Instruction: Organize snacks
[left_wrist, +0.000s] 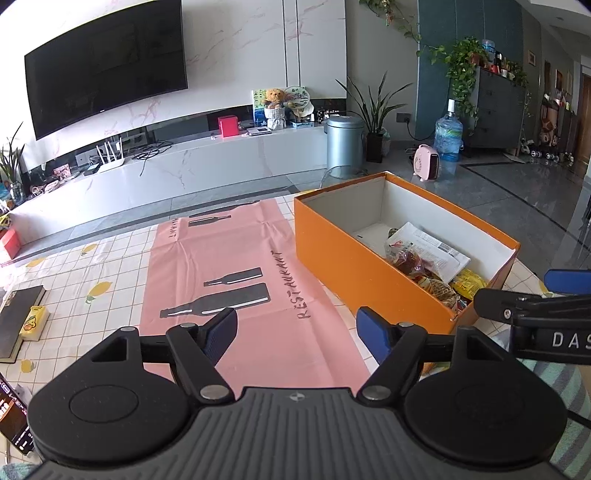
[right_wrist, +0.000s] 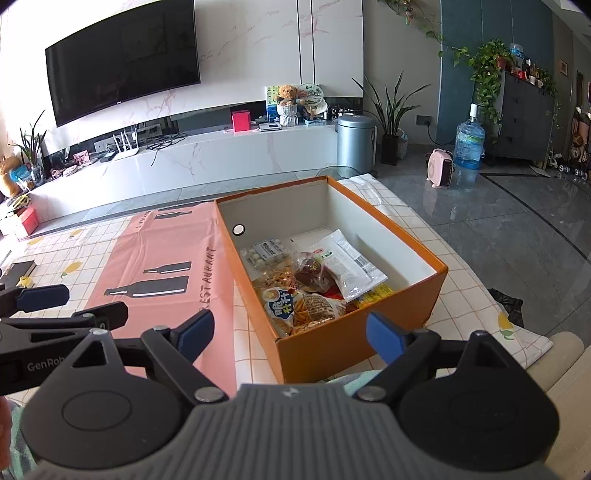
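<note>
A: Both sets of tongs are standing wide and empty, I am noting: left tongs (left_wrist: 295, 328) over the pink mat (left_wrist: 236, 280), right tongs (right_wrist: 290, 332) at the near end of the orange box (right_wrist: 354, 343).

B: Where are the snacks lying?

A: All inside the box, bunched toward its near end: snack packets (right_wrist: 310, 284) piled loosely, a white pouch (right_wrist: 347, 266) on top. The far end of the box floor is showing bare.

B: Which hand is nearer?

A: I am judging the right. The pile is lying straight ahead of and below its tongs, just past the near wall. From the left tongs the box is sitting off to the right, its long axis running away from me and slightly rightward.

B: Room?

A: The mat is lying bare on the tabletop (left_wrist: 110, 266), left of the box. The near wall is the edge to clear; the two tongs are crowding each other there.
</note>
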